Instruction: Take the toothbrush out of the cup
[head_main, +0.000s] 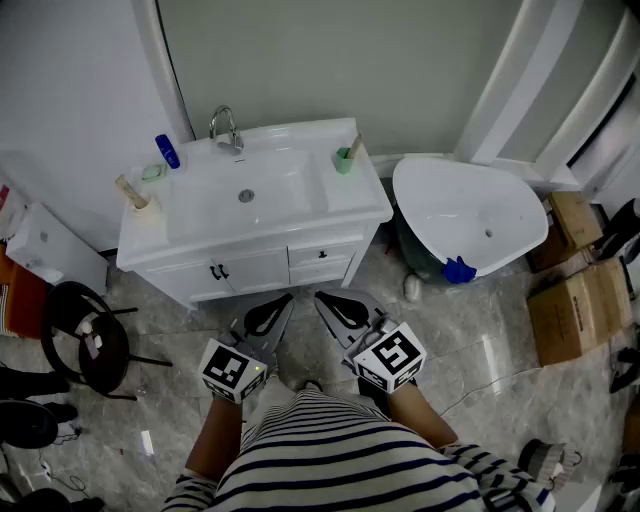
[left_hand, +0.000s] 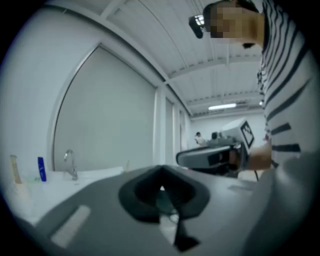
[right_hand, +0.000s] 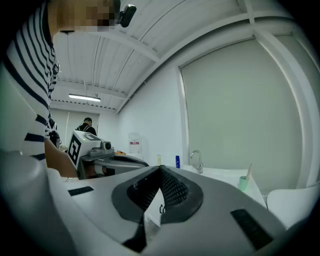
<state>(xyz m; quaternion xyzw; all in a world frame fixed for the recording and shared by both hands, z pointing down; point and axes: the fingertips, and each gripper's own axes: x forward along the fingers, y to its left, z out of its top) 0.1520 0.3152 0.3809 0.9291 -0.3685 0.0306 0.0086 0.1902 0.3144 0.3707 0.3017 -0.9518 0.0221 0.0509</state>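
**Both grippers shut, empty; toothbrush in cup**

Left gripper (head_main: 280, 305) and right gripper (head_main: 328, 303): dark pads are pressed together with nothing between them. The slim pale toothbrush (head_main: 354, 148) leans in the small green cylindrical cup (head_main: 343, 161), at the 2 o'clock corner of the glossy white vanity (head_main: 300, 215), well apart from both.

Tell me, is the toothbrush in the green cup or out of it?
In: the toothbrush stands tilted inside the green cup on the sink counter.

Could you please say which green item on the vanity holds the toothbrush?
The green cup right of the basin, toothbrush sticking out; the flatter green item sits left, by the blue bottle.
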